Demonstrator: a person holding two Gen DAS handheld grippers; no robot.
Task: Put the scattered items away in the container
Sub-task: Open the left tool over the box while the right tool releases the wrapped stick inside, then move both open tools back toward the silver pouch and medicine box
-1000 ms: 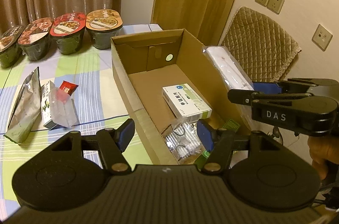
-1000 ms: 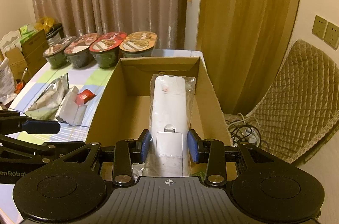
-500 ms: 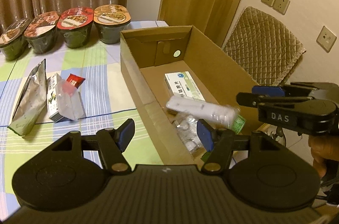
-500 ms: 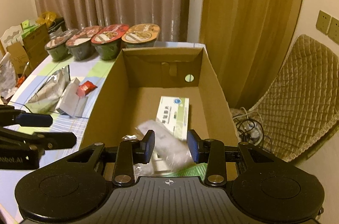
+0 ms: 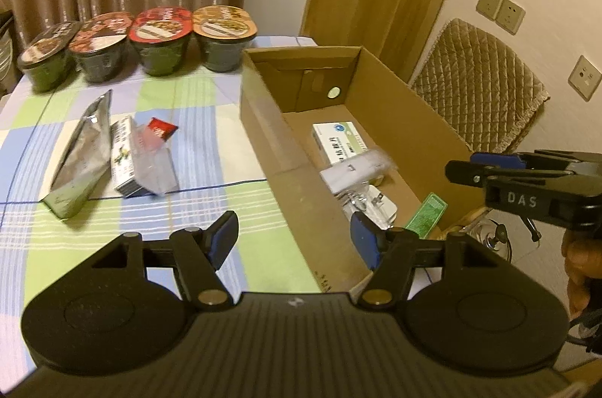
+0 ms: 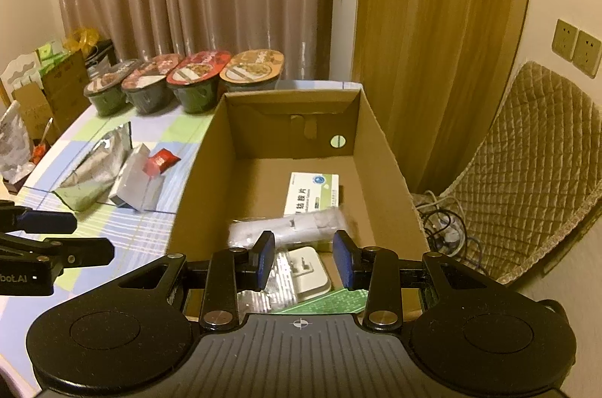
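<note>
since 1 s ago the bagged white device (image 6: 288,227) left the right tongs (image 6: 304,259), now spread empty, and lies in the cardboard box (image 6: 199,187) at its near end. left tongs (image 5: 293,242) spread too. risk: foil pouch (image 5: 81,153) w/ carton mid-surface could slip when grabbed.

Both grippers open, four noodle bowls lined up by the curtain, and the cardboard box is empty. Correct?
Not quite: the cardboard box is not empty. The right wrist view shows a medicine box, a white wrapped item and other packets inside. The rest stands.
</note>
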